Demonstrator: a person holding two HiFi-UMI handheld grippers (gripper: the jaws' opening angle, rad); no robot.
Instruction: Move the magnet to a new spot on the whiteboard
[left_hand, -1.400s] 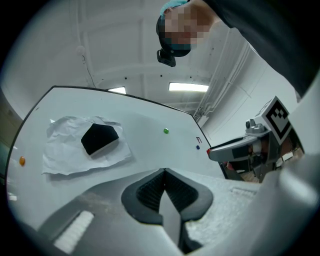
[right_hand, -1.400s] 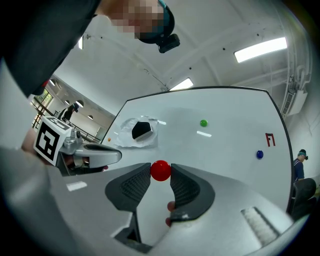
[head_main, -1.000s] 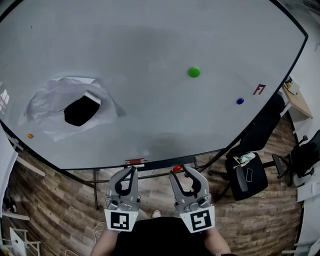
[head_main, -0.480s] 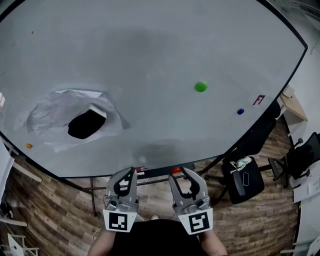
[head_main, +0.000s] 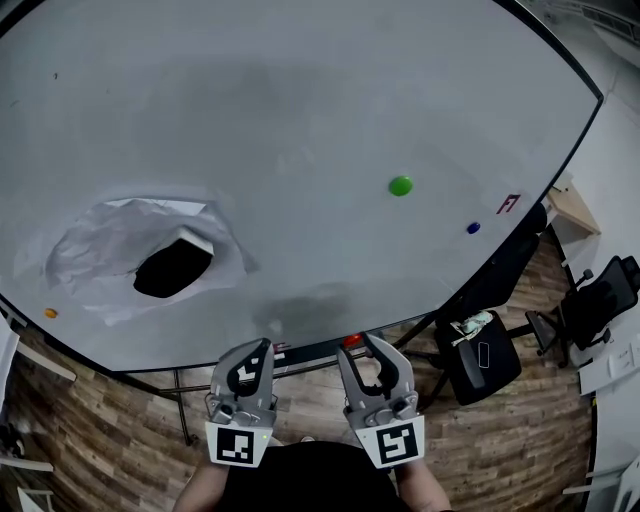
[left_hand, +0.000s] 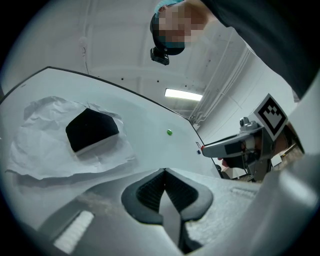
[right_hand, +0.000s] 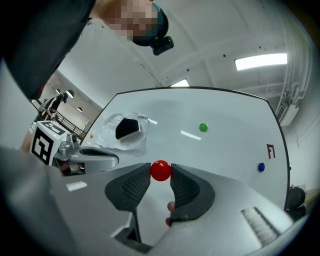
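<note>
- Fingers: my right fingers (right_hand: 186, 186) pinch the red magnet (right_hand: 160, 170) at their tips; left fingers (left_hand: 145, 192) clenched, empty.
- Light, hard, slick, I judge; a centred pinch suits it.

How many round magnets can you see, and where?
4: green magnet mid-right on the whiteboard, blue magnet near its right edge, orange magnet at its lower left, red magnet in the right gripper. More may hide under the crumpled paper.

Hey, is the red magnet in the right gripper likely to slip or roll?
The red magnet looks round and glossy, so probably slippery. The right gripper pinches it only at the jaw tips, so it might pop out. Against the whiteboard it would likely cling, not roll, like the green magnet there.
</note>
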